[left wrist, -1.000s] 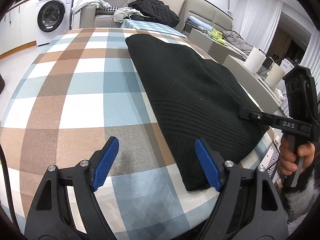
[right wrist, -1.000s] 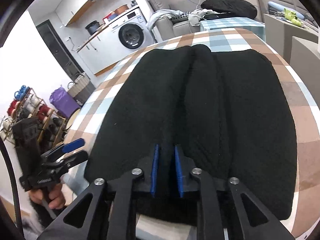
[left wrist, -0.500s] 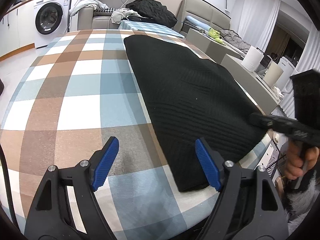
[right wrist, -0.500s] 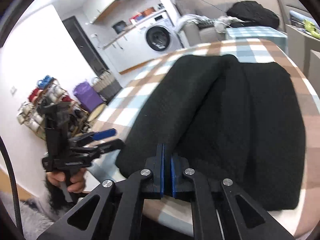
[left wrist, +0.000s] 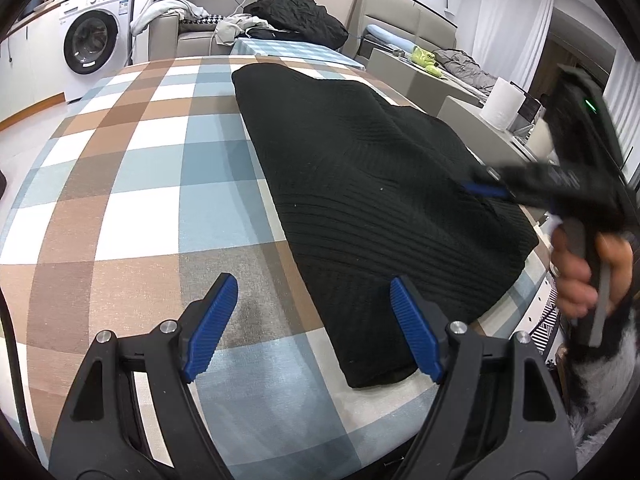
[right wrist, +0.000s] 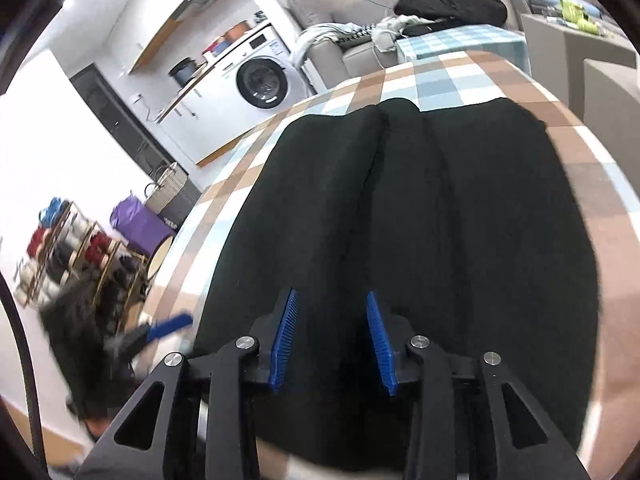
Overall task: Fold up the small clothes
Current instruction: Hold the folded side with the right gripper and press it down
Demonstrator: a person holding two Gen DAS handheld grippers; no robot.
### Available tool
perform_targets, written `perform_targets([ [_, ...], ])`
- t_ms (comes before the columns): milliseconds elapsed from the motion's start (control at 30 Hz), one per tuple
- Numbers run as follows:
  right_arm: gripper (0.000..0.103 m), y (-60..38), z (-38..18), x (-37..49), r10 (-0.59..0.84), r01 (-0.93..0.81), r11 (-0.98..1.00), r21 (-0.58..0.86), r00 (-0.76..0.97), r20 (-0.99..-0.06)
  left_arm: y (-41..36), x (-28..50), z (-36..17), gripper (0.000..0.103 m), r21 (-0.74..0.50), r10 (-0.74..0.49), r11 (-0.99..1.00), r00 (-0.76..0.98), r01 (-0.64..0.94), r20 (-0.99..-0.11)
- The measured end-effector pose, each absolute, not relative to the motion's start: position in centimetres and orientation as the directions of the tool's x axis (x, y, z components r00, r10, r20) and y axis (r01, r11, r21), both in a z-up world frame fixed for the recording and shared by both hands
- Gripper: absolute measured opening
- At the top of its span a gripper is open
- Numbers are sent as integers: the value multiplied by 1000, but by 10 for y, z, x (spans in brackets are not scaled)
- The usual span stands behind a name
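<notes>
A black knit garment (left wrist: 360, 200) lies folded lengthwise on the checked tablecloth (left wrist: 132, 200), with a ridge running along its middle (right wrist: 400, 220). My left gripper (left wrist: 312, 328) is open above the cloth by the garment's near left corner; its right pad (left wrist: 412, 328) overlaps that corner's edge. My right gripper (right wrist: 332, 340) hovers over the garment's near hem with its jaws opening. Black fabric shows in the gap, but the pads (right wrist: 284, 340) do not press on it. A hand (left wrist: 576, 276) holds the right gripper (left wrist: 484, 190) at the table's right side.
A washing machine (left wrist: 92, 40) stands at the far left. Behind the table is a sofa with a black jacket (left wrist: 300, 12) and loose clothes. Low grey tables and a paper roll (left wrist: 502, 104) stand on the right. A shelf rack (right wrist: 76, 248) and purple bag (right wrist: 140, 228) stand by the floor.
The right gripper was shut and drawn back off the hem half a second ago; now it is over the hem again with its jaws parted. The left gripper has stayed put and open.
</notes>
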State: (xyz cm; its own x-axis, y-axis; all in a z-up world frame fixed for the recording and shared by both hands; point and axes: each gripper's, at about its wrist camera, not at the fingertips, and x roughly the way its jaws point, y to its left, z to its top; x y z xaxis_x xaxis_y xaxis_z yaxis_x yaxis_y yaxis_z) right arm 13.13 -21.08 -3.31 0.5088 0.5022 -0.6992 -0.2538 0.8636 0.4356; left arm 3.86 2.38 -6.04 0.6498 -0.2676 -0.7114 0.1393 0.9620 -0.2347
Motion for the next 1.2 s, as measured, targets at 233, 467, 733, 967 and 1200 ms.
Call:
perform_targets([
  [233, 29, -190, -45, 188, 443, -167, 893, 418, 489, -751, 25, 39, -61, 78, -232, -265, 963, 649, 138, -713],
  [467, 9, -185, -3, 163, 438, -306, 899, 314, 621, -650, 27, 39, -62, 78, -251, -283, 957, 638, 143, -716],
  [733, 10, -188, -37, 180, 307, -214, 951, 222, 565, -766, 22, 39, -64, 79, -213, -267, 964, 631, 161, -728],
  [967, 38, -203, -33, 139, 426, -300, 903, 307, 535, -730, 29, 40, -62, 79, -233, -266, 963, 639, 138, -722],
  [1200, 26, -204, -52, 97, 447, -344, 890, 299, 530, -721, 26, 41, -62, 79, -236, -272, 961, 639, 143, -720],
])
